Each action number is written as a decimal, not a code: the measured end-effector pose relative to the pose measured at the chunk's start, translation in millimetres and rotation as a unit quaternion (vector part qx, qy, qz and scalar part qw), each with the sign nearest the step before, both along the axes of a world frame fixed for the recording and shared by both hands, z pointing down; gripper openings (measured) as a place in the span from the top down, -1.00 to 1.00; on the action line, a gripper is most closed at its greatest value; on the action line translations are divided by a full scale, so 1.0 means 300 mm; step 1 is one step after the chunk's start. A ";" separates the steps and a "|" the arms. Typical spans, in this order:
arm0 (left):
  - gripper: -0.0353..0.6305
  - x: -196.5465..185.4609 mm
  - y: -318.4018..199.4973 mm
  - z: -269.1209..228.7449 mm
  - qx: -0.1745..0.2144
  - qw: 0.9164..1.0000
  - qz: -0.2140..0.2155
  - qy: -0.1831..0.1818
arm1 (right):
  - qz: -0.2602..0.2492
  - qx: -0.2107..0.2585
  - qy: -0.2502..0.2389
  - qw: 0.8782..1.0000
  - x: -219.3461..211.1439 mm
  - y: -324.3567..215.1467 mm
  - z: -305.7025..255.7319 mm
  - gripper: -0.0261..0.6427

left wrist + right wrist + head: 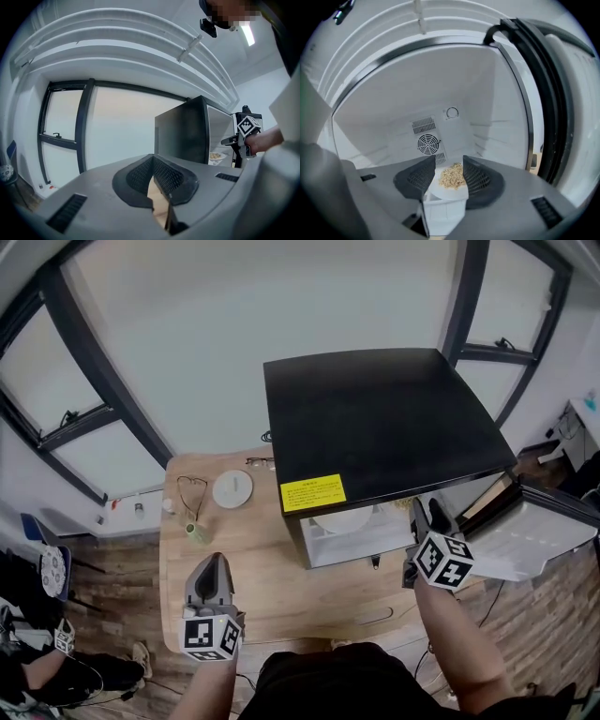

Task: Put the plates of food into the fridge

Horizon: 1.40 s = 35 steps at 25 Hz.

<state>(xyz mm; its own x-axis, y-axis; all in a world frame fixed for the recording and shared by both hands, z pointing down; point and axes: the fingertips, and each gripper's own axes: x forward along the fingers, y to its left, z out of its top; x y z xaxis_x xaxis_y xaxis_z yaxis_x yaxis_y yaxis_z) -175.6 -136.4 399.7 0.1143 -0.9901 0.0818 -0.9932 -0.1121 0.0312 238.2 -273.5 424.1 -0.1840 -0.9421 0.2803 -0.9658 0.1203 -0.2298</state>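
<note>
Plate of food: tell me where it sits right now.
The plate of food sits inside the open fridge, on a shelf before the rear fan vent; in the right gripper view the open right claw frames it.

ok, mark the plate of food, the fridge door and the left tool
plate of food (pixel 451 179): right gripper view, on the food pile at its centre.
fridge door (pixel 539 538): head view, on its white inner face.
left tool (pixel 215 561): head view, between its fingertips.
</note>
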 end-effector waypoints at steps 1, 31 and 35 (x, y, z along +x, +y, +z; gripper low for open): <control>0.88 -0.022 0.008 -0.002 0.000 1.000 0.001 0.001 | -0.008 0.010 0.015 1.000 -0.026 0.019 -0.009 0.33; 0.88 -0.880 0.760 0.182 -0.061 0.994 -0.091 -0.029 | -0.318 -0.132 -0.104 0.933 -1.345 0.899 0.548 0.76; 0.88 -0.886 0.827 0.248 -0.078 0.994 -0.078 -0.016 | -0.308 -0.178 -0.118 0.927 -1.378 1.036 0.707 0.76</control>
<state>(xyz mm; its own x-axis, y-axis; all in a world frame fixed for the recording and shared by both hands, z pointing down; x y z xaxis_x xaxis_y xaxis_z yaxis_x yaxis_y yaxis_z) -441.5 111.8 474.2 -0.0447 -0.9705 0.2371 -0.9989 0.0469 0.0035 -175.2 37.3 636.3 -0.7525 -0.4928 0.4370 -0.6565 0.5082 -0.5574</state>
